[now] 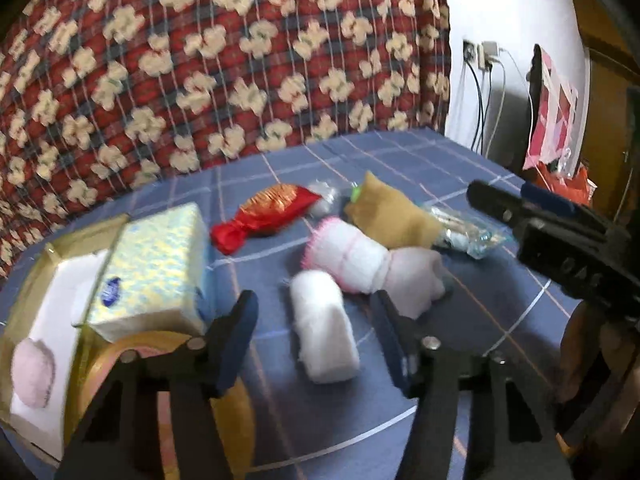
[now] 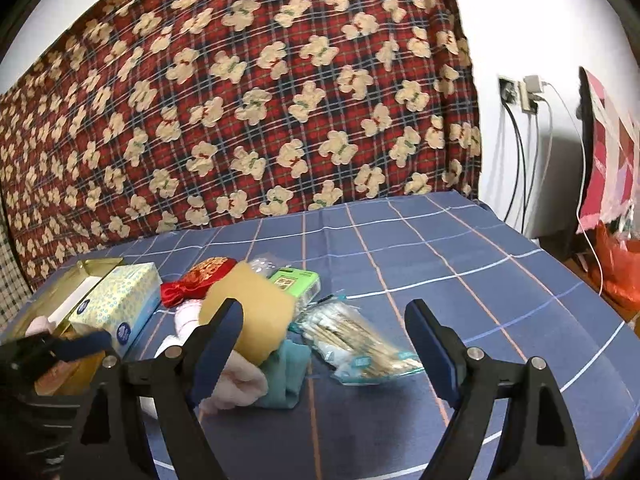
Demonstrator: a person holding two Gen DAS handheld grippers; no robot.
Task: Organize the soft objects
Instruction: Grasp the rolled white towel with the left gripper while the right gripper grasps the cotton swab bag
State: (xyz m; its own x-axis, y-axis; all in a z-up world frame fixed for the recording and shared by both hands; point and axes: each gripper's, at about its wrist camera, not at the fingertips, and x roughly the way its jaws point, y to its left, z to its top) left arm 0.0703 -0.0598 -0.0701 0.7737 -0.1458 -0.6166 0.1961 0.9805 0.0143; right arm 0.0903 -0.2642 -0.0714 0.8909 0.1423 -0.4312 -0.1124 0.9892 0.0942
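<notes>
The left gripper (image 1: 314,334) hangs with jaws apart over a white rolled cloth (image 1: 323,326) on the blue checked sheet (image 1: 500,308); a tissue box (image 1: 150,272) stands just left.

Teal cloth (image 2: 289,368) half under tan pouch (image 2: 250,312)

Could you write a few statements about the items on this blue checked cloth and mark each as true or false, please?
1. The tissue box stands beside an open gold box. True.
2. The left hand-held gripper is clamped on the red pouch. False: its jaws are apart with nothing gripped; the pouch lies further off.
3. The cotton swab packet lies on the cloth. True.
4. The right hand-held gripper holds the white rolled sock. False: its jaws are open and empty.
</notes>
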